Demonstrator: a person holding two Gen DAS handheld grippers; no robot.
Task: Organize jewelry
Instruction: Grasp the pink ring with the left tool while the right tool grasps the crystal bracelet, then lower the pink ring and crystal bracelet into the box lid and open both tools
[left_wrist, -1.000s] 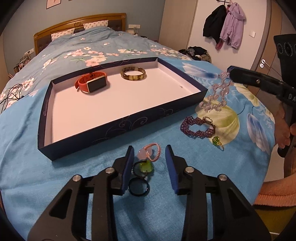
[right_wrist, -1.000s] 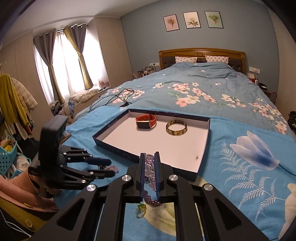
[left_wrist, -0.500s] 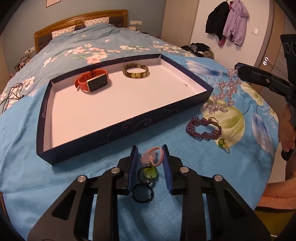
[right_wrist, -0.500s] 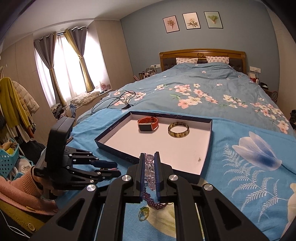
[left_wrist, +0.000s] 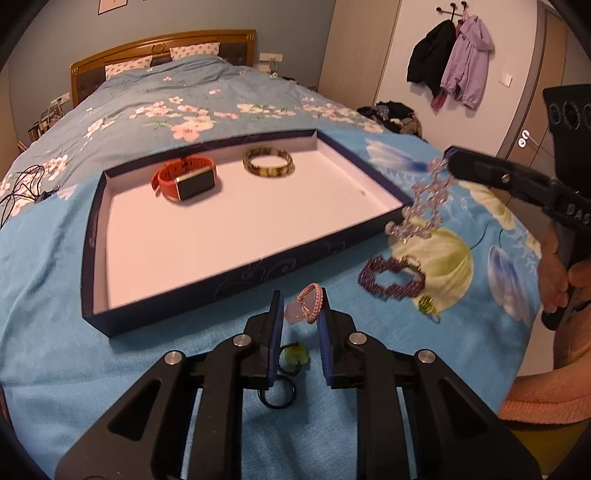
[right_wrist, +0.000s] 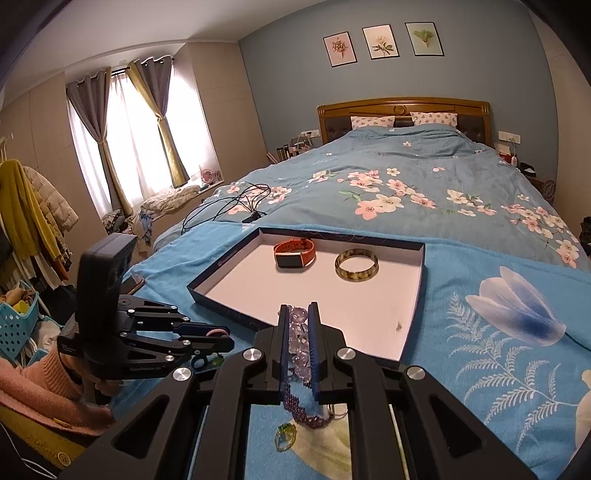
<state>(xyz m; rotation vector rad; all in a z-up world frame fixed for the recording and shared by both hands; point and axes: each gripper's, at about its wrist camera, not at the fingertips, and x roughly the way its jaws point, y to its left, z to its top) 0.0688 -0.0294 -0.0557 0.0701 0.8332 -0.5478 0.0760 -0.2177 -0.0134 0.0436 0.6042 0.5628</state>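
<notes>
1. The left gripper (left_wrist: 300, 308), black with blue pads, is closing its jaws around a pink braided cord bracelet with a pale pink stone (left_wrist: 307, 306); the bracelet sits between the fingertips, lifted off the bed, and the pads seem to touch it on both sides
2. Just under that gripper a small green stone charm on a dark cord (left_wrist: 295, 355) and a black ring (left_wrist: 277, 394) lie on the bright blue blanket (left_wrist: 55, 295)
3. The right gripper (right_wrist: 298, 314) is clamped tight on a string of clear faceted crystal beads (right_wrist: 300, 343), which hangs from its tip above the blanket, beside the near right corner of the tray
4. Below the hanging beads a purple beaded bracelet (left_wrist: 391, 277) lies on the blanket, with a small green and yellow ring (left_wrist: 427, 305) just beside it
5. Beyond both grippers lies a shallow rectangular cardboard tray, dark blue outside and white inside (left_wrist: 207, 284)
6. Inside it, near the far wall, rest an orange-strapped smartwatch with a dark square face (left_wrist: 186, 181) and, to its right and apart from it, a mottled amber bangle (left_wrist: 268, 162)
7. A hand (left_wrist: 557, 273) in a salmon sleeve holds the right gripper's handle at the right edge
</notes>
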